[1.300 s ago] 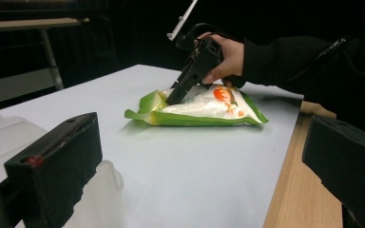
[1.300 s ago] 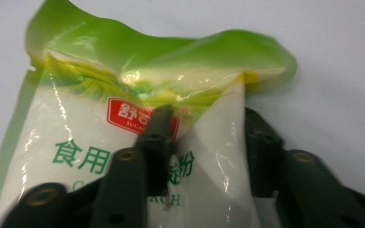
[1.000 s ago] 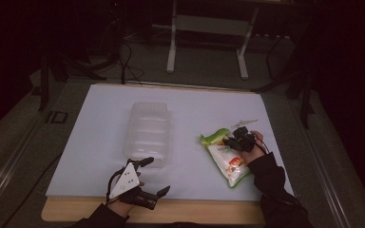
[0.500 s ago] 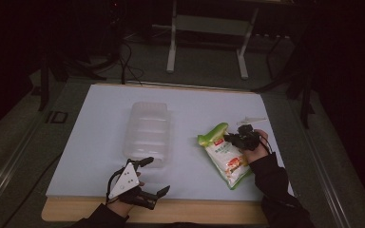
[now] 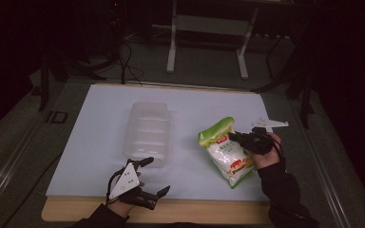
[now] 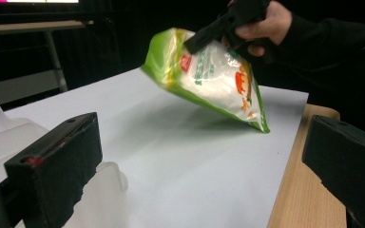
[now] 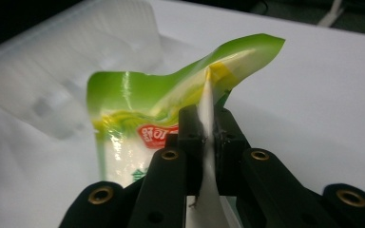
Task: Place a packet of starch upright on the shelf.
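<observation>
High view: white-covered table point(image 5: 100, 142), dark room

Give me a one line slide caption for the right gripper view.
Right gripper pinching the edge of a green snack bag, with a clear plastic container behind on the white table.

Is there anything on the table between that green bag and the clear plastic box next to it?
Nothing visible. The right gripper is shut on the green bag, tilting it up off the white sheet; bare sheet lies between it and the clear plastic box. The left gripper waits open near the table's front edge.
</observation>
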### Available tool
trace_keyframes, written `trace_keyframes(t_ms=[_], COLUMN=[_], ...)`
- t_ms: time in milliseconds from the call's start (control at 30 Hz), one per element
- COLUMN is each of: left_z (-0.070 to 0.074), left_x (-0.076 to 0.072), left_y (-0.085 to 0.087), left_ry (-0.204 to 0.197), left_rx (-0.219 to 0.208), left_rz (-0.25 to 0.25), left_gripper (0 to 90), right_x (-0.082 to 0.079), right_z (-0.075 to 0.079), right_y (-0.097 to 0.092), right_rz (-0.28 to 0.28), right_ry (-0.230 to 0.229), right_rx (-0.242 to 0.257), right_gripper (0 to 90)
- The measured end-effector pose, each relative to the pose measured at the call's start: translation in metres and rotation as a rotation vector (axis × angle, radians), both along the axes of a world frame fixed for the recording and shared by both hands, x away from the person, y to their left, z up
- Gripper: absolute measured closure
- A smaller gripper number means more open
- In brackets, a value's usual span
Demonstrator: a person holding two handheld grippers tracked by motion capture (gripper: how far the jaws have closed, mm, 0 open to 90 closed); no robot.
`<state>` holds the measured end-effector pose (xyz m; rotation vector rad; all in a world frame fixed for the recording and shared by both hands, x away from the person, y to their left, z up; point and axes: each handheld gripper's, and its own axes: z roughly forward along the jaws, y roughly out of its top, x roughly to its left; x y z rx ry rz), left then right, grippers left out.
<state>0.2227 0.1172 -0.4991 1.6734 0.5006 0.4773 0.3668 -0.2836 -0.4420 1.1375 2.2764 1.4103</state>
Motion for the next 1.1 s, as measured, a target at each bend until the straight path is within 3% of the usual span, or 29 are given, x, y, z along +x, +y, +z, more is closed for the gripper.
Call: trace_keyframes(t_ms=[167,333,433,500,633,700,833,900,933,1100], left_z=[0.002,0.005,0.011,0.016,0.029,0.032,0.044,0.044,0.05,0.063], left_x=[-0.002,-0.003,-0.003,-0.003,0.001,0.003,0.014,0.014,0.023,0.035], left_y=[0.0,0.0,0.001,0.0,-0.006,-0.008,-0.024,-0.024,-0.035,-0.055], left_ry=[-0.026,-0.062,-0.072,-0.055,0.031,0.044,0.117,0.117,0.129,0.158], left_rx=[-0.009,-0.006,-0.025,-0.045,-0.05,-0.043,-0.027,-0.027,-0.017,-0.007], left_rz=[0.009,0.05,0.083,0.088,0.071,0.065,0.007,0.007,-0.027,-0.072], left_gripper=[0.0,0.0,3.9,4.0,2.9,2.7,2.7,2.7,2.7,2.9], right_x=[-0.013,-0.022,-0.027,-0.029,-0.036,-0.039,-0.046,-0.048,-0.053,-0.063], right_z=[0.017,0.031,0.038,0.041,0.049,0.052,0.061,0.063,0.068,0.077], right_y=[-0.003,-0.006,-0.004,-0.004,0.0,0.001,0.002,0.003,0.004,0.01], right_rz=[0.006,0.021,0.006,-0.001,-0.003,0.005,0.011,0.014,0.023,0.053], right_ry=[-0.038,-0.052,-0.078,-0.088,-0.116,-0.124,-0.14,-0.145,-0.155,-0.174], right_rx=[0.06,0.161,0.163,0.167,0.149,0.148,0.161,0.162,0.166,0.183], right_gripper=[84.9,85.0,85.1,85.1,85.1,85.1,85.1,85.1,85.1,85.1])
